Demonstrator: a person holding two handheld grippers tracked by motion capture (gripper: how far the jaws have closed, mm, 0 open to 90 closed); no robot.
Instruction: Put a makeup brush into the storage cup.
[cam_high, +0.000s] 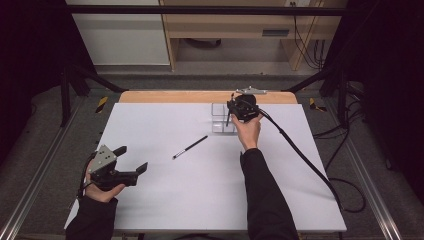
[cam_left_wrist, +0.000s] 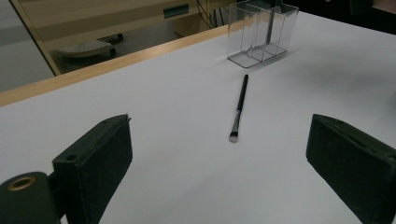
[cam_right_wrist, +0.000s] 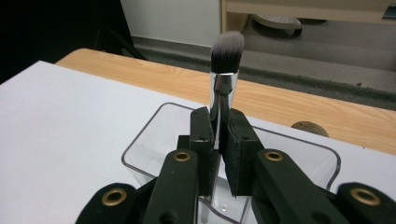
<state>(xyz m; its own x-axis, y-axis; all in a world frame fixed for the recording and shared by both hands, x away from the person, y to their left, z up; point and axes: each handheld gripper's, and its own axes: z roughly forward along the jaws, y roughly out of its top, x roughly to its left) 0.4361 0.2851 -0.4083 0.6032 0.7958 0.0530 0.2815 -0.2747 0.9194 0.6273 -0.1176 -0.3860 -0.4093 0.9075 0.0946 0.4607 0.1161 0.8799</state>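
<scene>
A clear plastic organizer (cam_high: 220, 122) with several compartments stands at the far side of the white table. My right gripper (cam_high: 239, 111) hovers over it, shut on a makeup brush (cam_right_wrist: 226, 56) with a silver ferrule and grey, white-tipped bristles. The brush stands upright with its bristles up, and its dark handle (cam_left_wrist: 270, 28) reaches down into a compartment of the organizer (cam_right_wrist: 140, 144). A thin black brush (cam_high: 190, 147) lies loose on the table's middle, its small tip toward my left gripper (cam_high: 134, 158). That gripper rests open at the near left with nothing between its jaws.
The white table top (cam_high: 200, 190) has a wooden strip (cam_high: 165, 96) along its far edge. A black cable (cam_high: 305, 160) trails from the right gripper across the table's right side. Dark frame legs and floor cables stand around the table.
</scene>
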